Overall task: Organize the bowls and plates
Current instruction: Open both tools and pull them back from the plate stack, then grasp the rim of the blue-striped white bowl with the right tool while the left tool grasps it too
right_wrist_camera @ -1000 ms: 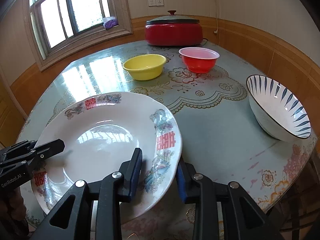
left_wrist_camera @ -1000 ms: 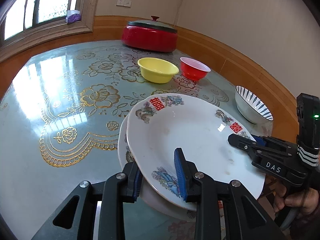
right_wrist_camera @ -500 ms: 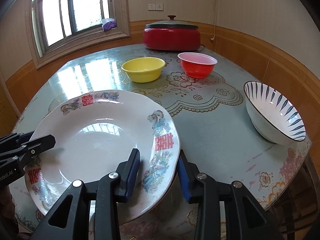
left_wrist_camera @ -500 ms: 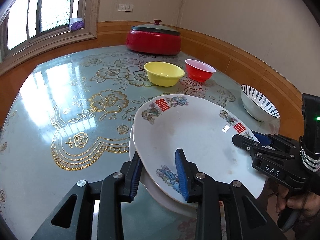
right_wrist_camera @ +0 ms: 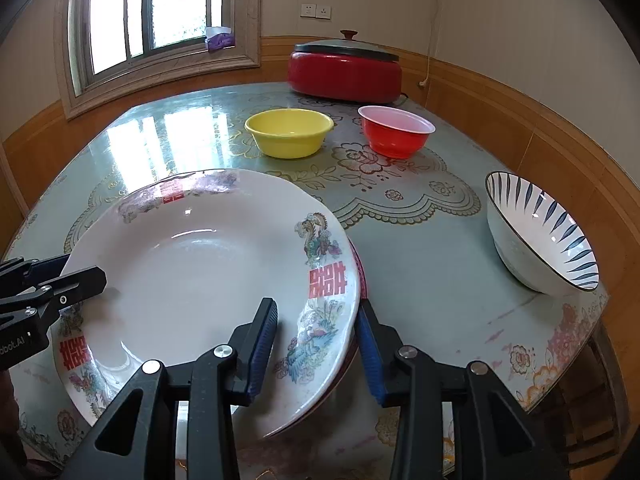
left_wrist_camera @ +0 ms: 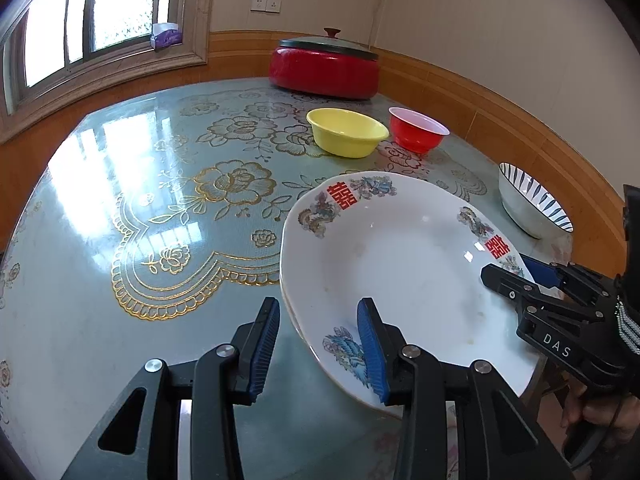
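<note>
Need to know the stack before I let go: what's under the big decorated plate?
Under the decorated plate a second plate's rim peeks out at its edge, resting on the table. The top plate covers the rest, so its pattern and anything beneath cannot be seen.

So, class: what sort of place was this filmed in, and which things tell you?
Most likely a home dining room. A round table with a floral cover holds bowls and a plate, a red lidded cooker sits at the back, and there are wood-panelled walls and a window.
</note>
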Demonstrator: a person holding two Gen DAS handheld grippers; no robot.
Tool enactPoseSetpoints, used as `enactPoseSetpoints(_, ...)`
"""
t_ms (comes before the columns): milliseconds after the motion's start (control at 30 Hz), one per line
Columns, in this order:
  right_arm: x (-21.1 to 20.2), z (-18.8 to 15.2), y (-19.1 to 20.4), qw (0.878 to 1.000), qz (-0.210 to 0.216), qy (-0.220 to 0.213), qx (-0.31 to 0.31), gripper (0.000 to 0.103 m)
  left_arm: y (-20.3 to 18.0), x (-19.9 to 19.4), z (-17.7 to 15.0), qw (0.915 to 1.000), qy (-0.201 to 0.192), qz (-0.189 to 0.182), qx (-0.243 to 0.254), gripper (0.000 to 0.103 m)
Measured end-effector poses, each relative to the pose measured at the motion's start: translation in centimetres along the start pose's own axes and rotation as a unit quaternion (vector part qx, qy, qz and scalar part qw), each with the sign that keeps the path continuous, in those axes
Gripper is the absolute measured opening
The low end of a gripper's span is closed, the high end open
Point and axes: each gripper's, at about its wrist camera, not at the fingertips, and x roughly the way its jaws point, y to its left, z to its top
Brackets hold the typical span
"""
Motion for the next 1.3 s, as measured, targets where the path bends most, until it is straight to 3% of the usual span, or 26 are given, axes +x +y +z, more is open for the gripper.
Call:
enactPoseSetpoints(633, -0.5, 0.3, -0.4, 1.0, 0.006, 0.001, 0.021, 0.04, -0.6, -3.5, 1.7, 0.9987, -0.049, 0.016, 0.006, 0.049)
enactPoseSetpoints(1067, -3.7, 0.7, -3.5, 0.996, 0.009, -0.024, 0.082, 0.04, -3.7, -4.4, 3.2, 0.9972, -0.056, -0.017, 0.046, 0.055)
enactPoseSetpoints(1300, -5.8, 0.3, -8.1, 0.99, -0.032, -0.032, 0.13, 0.04, -6.4, -3.4, 4.4, 0.9959, -0.037, -0.053, 0.063, 0.057)
